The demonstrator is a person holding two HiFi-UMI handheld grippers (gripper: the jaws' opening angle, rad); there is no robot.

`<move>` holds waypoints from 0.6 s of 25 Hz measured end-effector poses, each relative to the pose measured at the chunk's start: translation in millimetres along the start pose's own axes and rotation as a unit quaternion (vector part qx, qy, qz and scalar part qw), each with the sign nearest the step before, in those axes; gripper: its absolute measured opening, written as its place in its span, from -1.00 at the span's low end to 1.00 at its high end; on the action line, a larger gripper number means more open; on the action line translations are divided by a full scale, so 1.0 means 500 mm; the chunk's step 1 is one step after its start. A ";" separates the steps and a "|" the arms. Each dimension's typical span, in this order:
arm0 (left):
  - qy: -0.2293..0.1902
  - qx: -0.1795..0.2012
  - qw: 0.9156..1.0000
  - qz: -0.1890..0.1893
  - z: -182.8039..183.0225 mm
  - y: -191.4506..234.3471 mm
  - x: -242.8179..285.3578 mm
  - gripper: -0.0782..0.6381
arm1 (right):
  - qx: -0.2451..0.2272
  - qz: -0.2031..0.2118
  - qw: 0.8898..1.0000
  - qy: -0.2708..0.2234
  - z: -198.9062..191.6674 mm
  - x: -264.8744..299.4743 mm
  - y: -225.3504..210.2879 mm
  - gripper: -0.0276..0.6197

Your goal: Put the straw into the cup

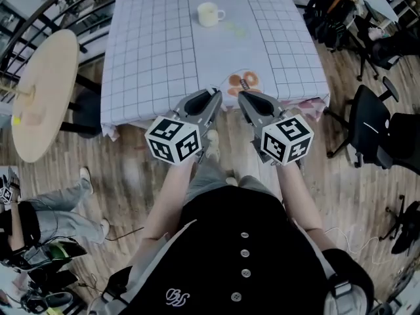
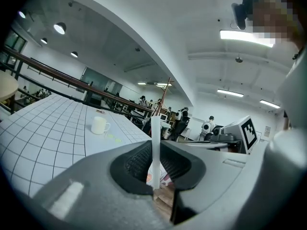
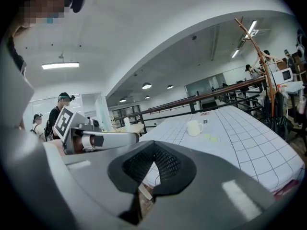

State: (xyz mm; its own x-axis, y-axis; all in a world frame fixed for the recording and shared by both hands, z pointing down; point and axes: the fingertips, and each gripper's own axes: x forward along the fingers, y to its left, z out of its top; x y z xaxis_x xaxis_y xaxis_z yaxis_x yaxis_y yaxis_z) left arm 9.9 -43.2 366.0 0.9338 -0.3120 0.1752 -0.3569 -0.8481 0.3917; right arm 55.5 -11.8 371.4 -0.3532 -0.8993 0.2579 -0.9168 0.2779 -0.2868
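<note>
Table [image 1: 151, 64]: grid-patterned cloth.
Left gripper [image 1: 215, 97], right gripper [image 1: 243, 98]: at table's near edge; right's jaws together, empty.
White cup [image 1: 209, 14]: table's far end.
White straw [image 2: 155, 143]: upright, clamped between left gripper's jaws.

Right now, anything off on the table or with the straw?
Nothing spilled or damaged. Cup sits upright, straw stands straight in the left gripper. Only oddities: pale green marks beside the cup, printed item right at the near edge of the table.

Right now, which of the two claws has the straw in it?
The left claw: a white straw stands upright between its jaws. The right claw is shut on nothing.
</note>
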 end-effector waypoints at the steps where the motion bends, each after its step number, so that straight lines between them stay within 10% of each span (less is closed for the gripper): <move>1: 0.000 0.001 1.000 -0.004 0.001 0.007 0.012 -0.64 | 0.000 -0.002 1.000 -0.001 0.001 0.011 -0.011 -0.91; 15: 0.002 0.011 1.000 -0.026 0.024 0.064 0.060 -0.64 | -0.021 -0.024 1.000 -0.002 0.026 0.075 -0.059 -0.91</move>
State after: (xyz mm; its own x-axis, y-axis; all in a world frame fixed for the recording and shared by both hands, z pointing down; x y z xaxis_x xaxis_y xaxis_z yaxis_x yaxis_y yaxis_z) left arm 26.8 -84.6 372.8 0.9512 -0.2651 0.1581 -0.3064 -0.8729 0.3798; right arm 71.9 -58.3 377.4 -0.3088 -0.9132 0.2659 -0.9393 0.2489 -0.2359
